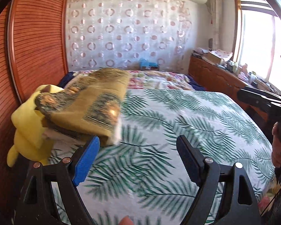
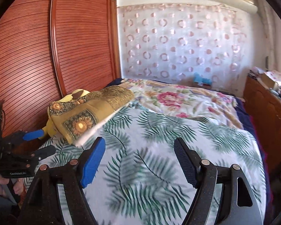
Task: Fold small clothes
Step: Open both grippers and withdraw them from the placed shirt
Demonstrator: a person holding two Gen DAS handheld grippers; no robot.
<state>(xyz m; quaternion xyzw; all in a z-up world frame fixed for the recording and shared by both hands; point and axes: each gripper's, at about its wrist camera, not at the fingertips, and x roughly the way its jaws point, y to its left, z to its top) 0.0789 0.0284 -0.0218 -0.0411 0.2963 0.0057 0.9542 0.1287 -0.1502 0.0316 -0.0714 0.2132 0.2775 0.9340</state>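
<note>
A folded ochre sunflower-print cloth (image 2: 88, 118) is seen stacked at the palm-leaf bed's (image 2: 159, 150) edge. Left gripper (image 1: 138, 159) and right gripper (image 2: 140, 161) are held wide apart, empty. No unfolded garment is visible.

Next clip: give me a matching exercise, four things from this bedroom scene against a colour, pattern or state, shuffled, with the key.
Things:
1. folded cloth
2. plush toy
3. bedspread
4. left hand-held gripper

Descriptions:
A. plain yellow
B. green palm leaves on white
C. open, nothing between its fingers
D. mustard with sunflower print, lying on the plush toy

Pairs: 1-D, 2-A, 3-B, 4-C
</note>
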